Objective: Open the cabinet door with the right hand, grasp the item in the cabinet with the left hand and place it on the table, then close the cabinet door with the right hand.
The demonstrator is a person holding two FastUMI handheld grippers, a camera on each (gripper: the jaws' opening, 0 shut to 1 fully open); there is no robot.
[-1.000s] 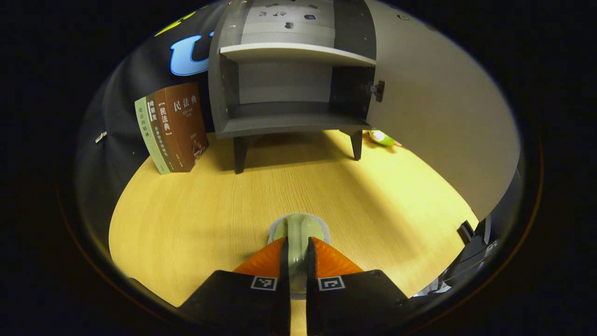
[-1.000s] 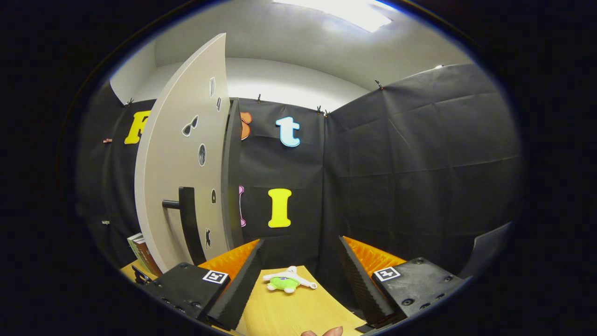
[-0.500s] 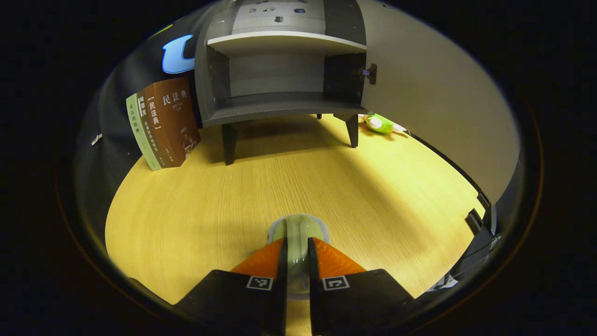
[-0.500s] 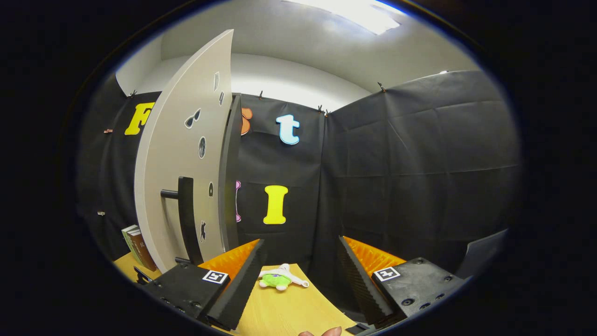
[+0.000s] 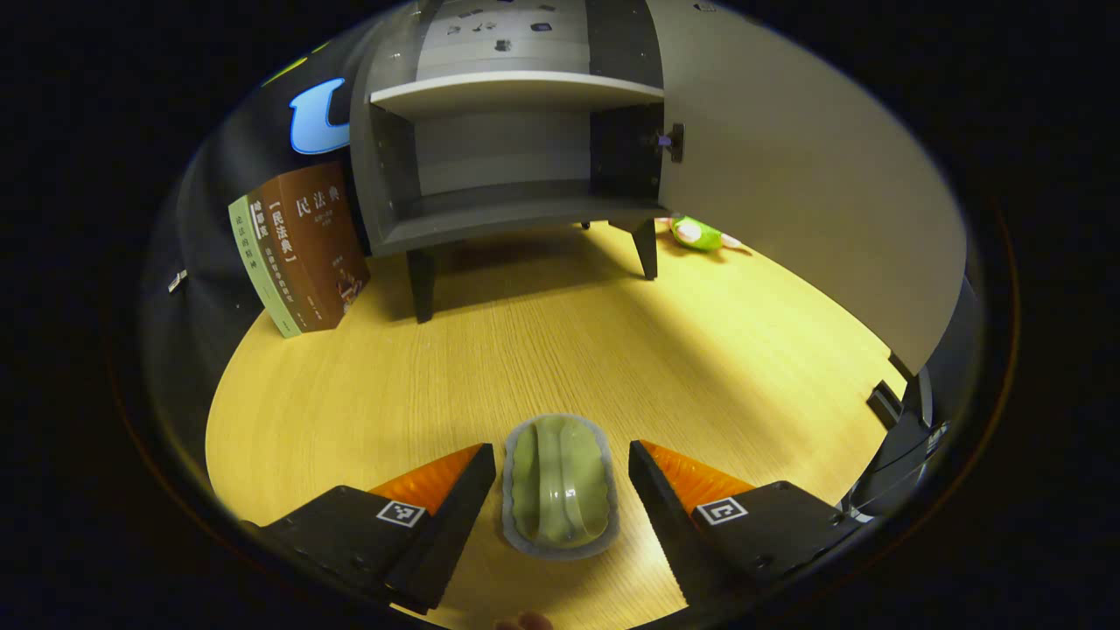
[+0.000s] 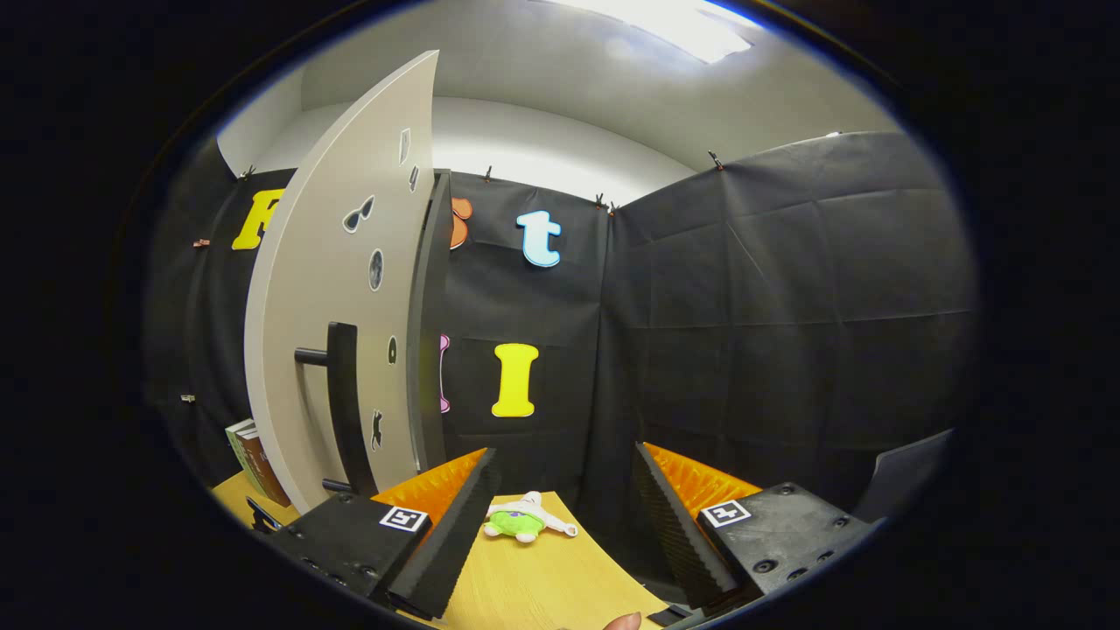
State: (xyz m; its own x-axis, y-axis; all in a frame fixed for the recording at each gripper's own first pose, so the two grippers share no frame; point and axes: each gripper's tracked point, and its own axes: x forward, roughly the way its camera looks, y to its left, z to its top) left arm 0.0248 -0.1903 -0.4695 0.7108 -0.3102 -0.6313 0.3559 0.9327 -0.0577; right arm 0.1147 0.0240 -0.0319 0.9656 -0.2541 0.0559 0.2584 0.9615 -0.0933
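My left gripper (image 5: 560, 490): fingers spread apart, touching nothing; the green dish (image 5: 560, 497) lies between them on the table (image 5: 367, 394), toward its near edge, well apart from the cabinet (image 5: 507, 149).
My right gripper (image 6: 560, 516): fingers apart, empty, beside the open door (image 6: 337, 289), short of its handle (image 6: 341, 402).
Step, as I judge it: item delivered; closing the door is what remains.
Risk one: lifting my left gripper carelessly could clip the dish rim and skid it.
Risk two: reaching for the handle at an angle, my fingers may slip off the bar.
Left gripper view shows: cabinet shelves bare, books (image 5: 297, 254) leaning at the table's far left.
Right gripper view shows: the door's outer face with stickers and handle.
Both views: a green plush toy (image 6: 525, 521) at the far edge.
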